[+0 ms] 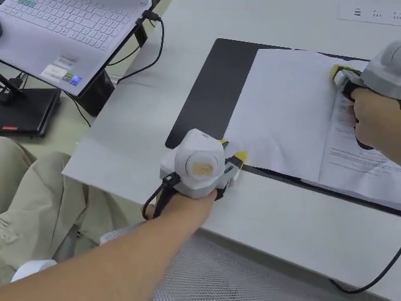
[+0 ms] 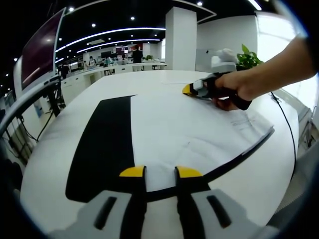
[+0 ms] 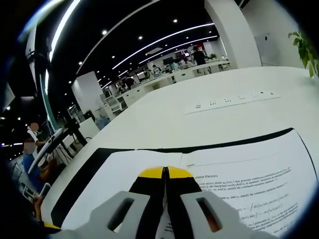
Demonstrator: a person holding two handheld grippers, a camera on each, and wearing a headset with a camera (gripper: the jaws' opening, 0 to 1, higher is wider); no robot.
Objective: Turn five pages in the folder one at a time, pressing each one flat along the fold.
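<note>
1. The black plastic folder (image 1: 207, 100) lies open on the white desk (image 1: 188, 37). A blank white turned page (image 1: 282, 113) is spread across it, just ahead of the left gripper (image 2: 160, 173).
2. The left gripper's jaws stand narrowly apart at the near edge of that page. I can't see them clasping anything.
3. The right gripper (image 3: 165, 173) has its jaws closed together and empty. Its yellow tips sit on the fold, with the blank page to its left and the printed text sheet (image 3: 249, 189) to its right.
4. This looks like the pressing step. Draw the right gripper back along the fold in one slow stroke, with the closed tips flat and the pressure light, so the paper neither wrinkles nor tears at the binding.
5. Steady the page's near edge with the left gripper so the sheet cannot slide.
</note>
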